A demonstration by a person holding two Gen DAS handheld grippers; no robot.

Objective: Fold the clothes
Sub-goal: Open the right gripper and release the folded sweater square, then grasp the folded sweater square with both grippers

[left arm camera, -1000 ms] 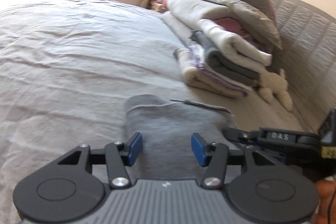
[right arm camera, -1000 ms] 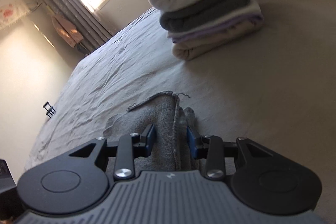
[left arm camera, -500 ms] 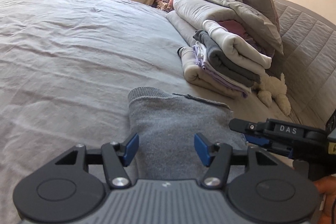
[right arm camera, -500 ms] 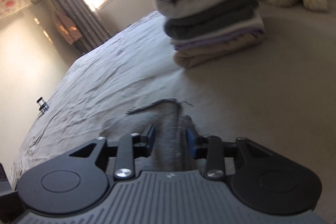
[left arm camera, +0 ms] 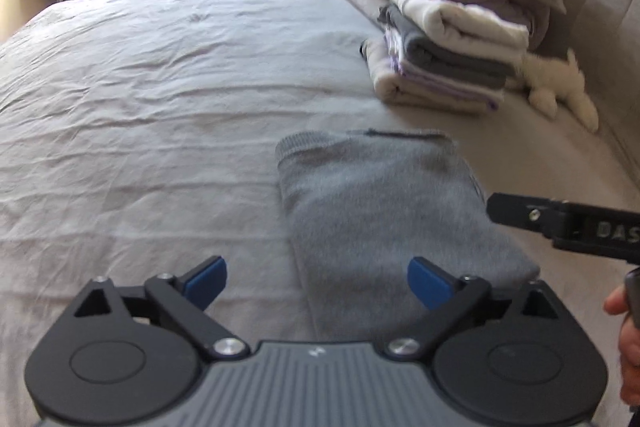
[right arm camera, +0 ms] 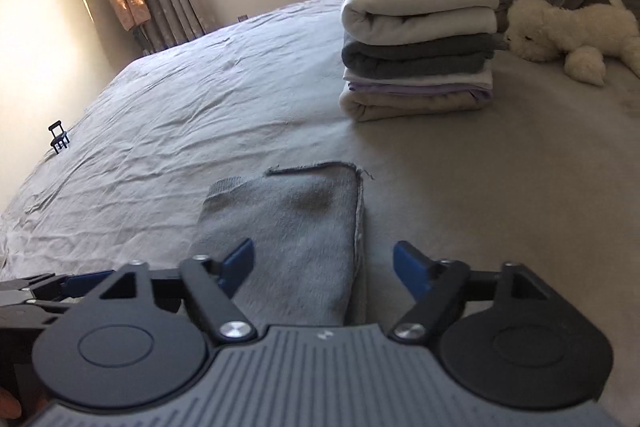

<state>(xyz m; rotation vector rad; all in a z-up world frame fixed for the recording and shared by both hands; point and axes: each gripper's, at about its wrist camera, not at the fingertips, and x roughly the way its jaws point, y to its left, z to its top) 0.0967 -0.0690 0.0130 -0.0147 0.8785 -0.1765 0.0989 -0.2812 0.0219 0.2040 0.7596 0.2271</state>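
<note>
A wide bed [right arm camera: 192,107] stretches ahead of both claws, with a stack of folded clothes [right arm camera: 418,51] set well ahead and to the right, probably so the middle stays free for folding. Just ahead of the claws lies a grey garment [left arm camera: 384,203], folded into a narrow slab that looks ready to join the stack. The left claw [left arm camera: 316,281] and right claw [right arm camera: 322,265] have just been opening and now stand wide, holding nothing, the garment's near end below their blue pads [right arm camera: 410,269].

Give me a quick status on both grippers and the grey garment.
Left gripper and right gripper open, jaws just widened, nothing held. Folded grey garment flat on bed. Nothing in the way.
</note>
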